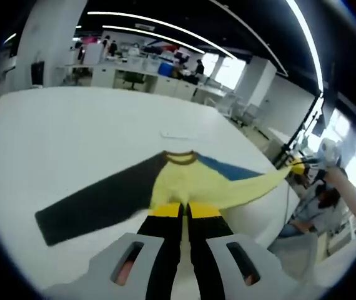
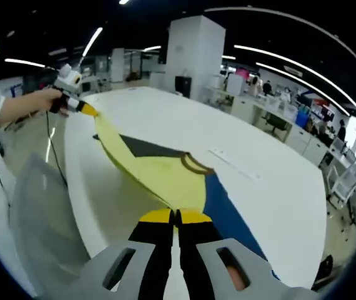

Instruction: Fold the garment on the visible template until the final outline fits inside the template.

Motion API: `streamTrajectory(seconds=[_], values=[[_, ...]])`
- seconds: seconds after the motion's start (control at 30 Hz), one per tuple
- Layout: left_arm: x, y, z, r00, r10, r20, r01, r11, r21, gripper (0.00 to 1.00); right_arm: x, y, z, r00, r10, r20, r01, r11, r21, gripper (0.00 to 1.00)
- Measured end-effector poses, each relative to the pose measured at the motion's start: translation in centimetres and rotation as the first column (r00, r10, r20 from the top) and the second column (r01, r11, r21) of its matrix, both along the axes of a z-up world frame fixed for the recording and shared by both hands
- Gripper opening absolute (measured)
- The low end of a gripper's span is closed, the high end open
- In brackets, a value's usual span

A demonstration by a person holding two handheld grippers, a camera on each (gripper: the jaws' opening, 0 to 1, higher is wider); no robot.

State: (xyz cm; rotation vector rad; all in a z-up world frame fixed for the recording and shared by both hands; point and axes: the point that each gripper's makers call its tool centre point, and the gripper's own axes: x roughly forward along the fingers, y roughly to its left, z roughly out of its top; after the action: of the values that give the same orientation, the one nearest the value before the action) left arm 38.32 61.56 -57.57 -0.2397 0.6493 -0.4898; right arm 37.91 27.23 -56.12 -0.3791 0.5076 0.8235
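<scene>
A sweater with a yellow body (image 1: 197, 184), brown collar (image 1: 181, 157), black sleeve (image 1: 97, 206) and blue sleeve (image 1: 228, 169) lies partly on the white table (image 1: 90, 125). My left gripper (image 1: 185, 210) is shut on its near yellow edge. A yellow corner is pulled out to the right and held by my right gripper (image 1: 298, 166). In the right gripper view, my right gripper (image 2: 177, 216) is shut on the yellow cloth (image 2: 159, 165) beside the blue sleeve (image 2: 228, 215). There the left gripper (image 2: 84, 109), in a hand, grips the far stretched yellow end.
A thin pale strip (image 1: 178, 134) lies on the table beyond the collar, also the strip (image 2: 234, 165). A grey chair (image 2: 40, 212) stands off the table edge. Desks, chairs and people fill the office behind. A white pillar (image 2: 193, 53) rises past the table.
</scene>
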Motion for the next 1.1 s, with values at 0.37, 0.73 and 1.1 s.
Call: streamTrajectory(seconds=[0.37,0.73,1.1], values=[[-4.2,0.3,-4.7,0.994,-0.017,-0.106,0.021,0.999,0.037,0.0,-4.5,0.6,-4.2,0.996,0.029,-0.085,-0.029,1.0,-0.005,0.03],[-7.4,0.4,-8.7,0.978,-0.023,-0.206,0.032,0.999,0.037,0.0,-7.6,0.7,-8.7,0.983,0.016,-0.181,-0.018,1.0,-0.005,0.03],[-9.4,0.0,-12.0,0.96,-0.068,-0.272,0.084,0.996,0.045,0.0,-9.0,0.4,-12.6,0.971,-0.001,-0.239,0.001,1.0,0.0,0.03]])
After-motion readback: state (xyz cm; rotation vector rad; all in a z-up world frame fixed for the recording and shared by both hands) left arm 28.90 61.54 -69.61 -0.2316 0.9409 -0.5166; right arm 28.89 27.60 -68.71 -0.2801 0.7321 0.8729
